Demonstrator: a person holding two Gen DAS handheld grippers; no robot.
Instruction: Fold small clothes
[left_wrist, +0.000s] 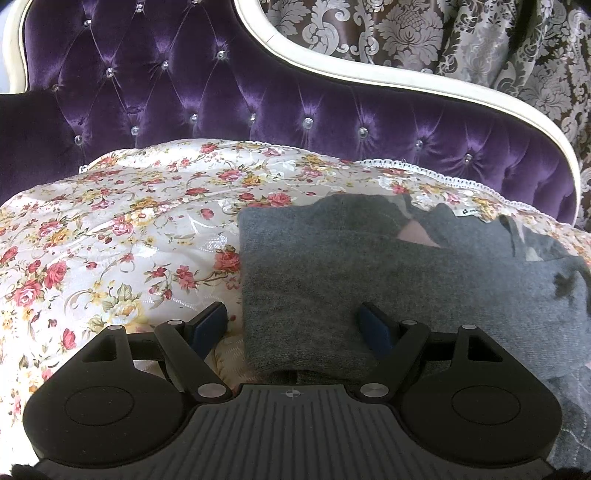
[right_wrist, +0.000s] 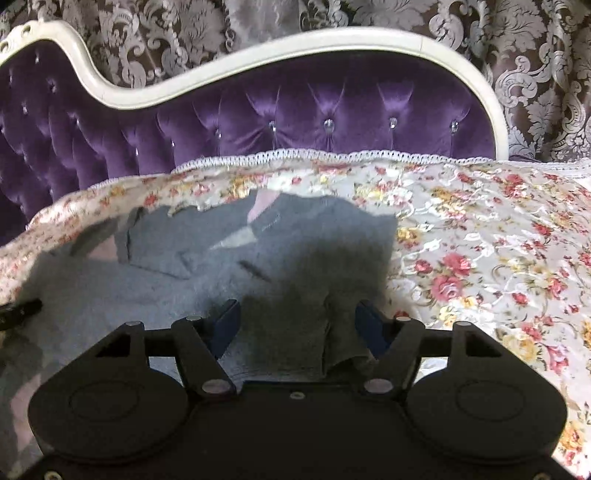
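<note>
Grey knitted garment (left_wrist: 369, 280) is laid on the floral bedspread (left_wrist: 110, 229) of a bed backed by a purple tufted headboard (left_wrist: 221, 96), already doubled over at least once, with a straight folded edge seen on its left in the left wrist view. That edge is straddled by the left tool (left_wrist: 293, 325): one blue pad is seen over the bedspread, the other over the grey cloth, the jaws stand wide apart, and nothing is pinched. The near right-hand corner of the garment (right_wrist: 258, 266) is straddled by the right tool (right_wrist: 295, 325); a raised ridge of cloth is seen between its pads, closer to the right one, yet a gap remains on both sides, so no grip is judged to be made. The long axis of the garment is judged to run across both views, from one tool to the other, with the collar end and a small white label (left_wrist: 467, 213) lying on the far side, towards the headboard. Each near corner is thus within reach of its own tool, and a fold away from the person would be expected to turn on both corners being gripped. The nearest hem is hidden beneath both tool bodies, the cloth in the right wrist view is darkened by a shadow and blurred, and the label's print cannot be read.
</note>
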